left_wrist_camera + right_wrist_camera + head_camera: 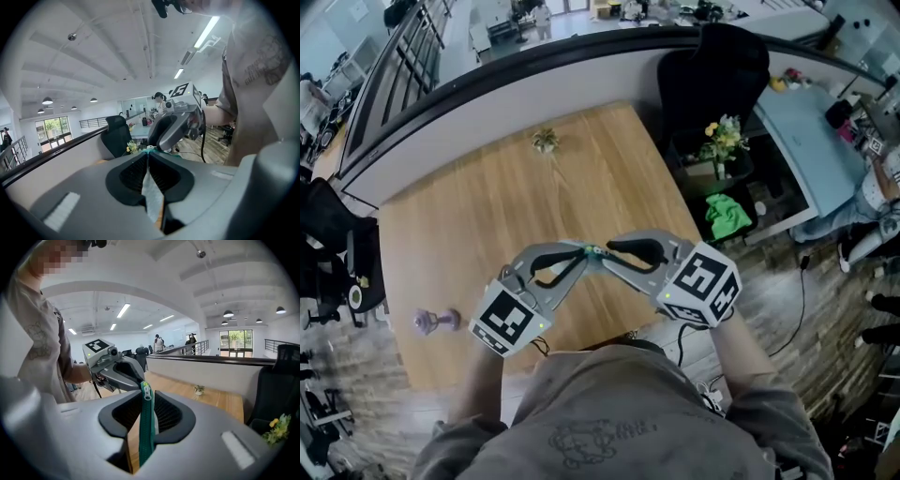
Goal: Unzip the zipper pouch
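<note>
I hold the zipper pouch [596, 251] in the air above the wooden table [487, 225], pinched between both grippers' tips. My left gripper [581, 253] is shut on the pouch's pale fabric [152, 197], which runs down between its jaws. My right gripper [610, 250] faces it tip to tip. The green zipper band [146, 432] stands edge-on between the right jaws, which close on it, with the silver zipper pull [147, 392] at the tips. Most of the pouch is hidden by the grippers.
A small potted plant [546, 141] stands at the table's far edge. A purple object [436, 322] lies near the left front corner. Right of the table are a black chair [712, 75], flowers [724, 139] and a green cloth [728, 214].
</note>
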Tool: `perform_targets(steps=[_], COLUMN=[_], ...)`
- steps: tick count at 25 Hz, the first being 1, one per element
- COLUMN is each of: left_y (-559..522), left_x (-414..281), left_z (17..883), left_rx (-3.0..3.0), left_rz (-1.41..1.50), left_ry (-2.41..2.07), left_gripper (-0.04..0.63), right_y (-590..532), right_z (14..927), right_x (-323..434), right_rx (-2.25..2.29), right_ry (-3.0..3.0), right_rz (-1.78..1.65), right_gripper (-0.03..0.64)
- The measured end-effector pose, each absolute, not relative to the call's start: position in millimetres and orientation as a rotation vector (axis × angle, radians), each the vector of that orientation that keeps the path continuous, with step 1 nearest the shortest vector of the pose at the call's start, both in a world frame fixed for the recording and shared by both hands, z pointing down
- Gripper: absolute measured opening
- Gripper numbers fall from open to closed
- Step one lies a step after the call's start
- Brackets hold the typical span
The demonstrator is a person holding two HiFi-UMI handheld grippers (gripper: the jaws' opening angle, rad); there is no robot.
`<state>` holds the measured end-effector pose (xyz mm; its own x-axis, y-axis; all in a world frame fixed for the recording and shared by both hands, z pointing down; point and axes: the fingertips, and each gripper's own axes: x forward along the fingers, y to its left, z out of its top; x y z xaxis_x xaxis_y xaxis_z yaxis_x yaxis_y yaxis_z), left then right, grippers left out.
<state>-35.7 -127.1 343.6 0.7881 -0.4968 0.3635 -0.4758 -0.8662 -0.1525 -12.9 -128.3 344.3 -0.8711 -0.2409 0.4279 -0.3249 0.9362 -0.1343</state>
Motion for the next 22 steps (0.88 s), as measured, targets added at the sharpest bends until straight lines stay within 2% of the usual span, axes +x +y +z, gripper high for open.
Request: perform_targets(steps=[2,5,14,22], left_y=[-128,-130,-142,-162], left_x=[-36,-37,-40,-72], left_z=[345,348,349,332], left_rx=[-2.916,-2.917,-2.934,-2.941], left_rz=[-0.626,-0.640,-0.604,-0.499], left_ry=[0.794,0.796,0.877,1.051], left_gripper=[0.019,0.019,0.014,0.014], right_y=[-130,-130,-135,-136], right_z=[349,352,349,351], right_x=[-15,-17,-8,19], right_rx=[0.395,0.368,0.390,0.447], right_ry=[-2.673,-2.674,-2.649,-2.598], right_rz=[0.294,0.317,0.269,0.241], right_gripper=[0.092,0.057,0.049,0.049])
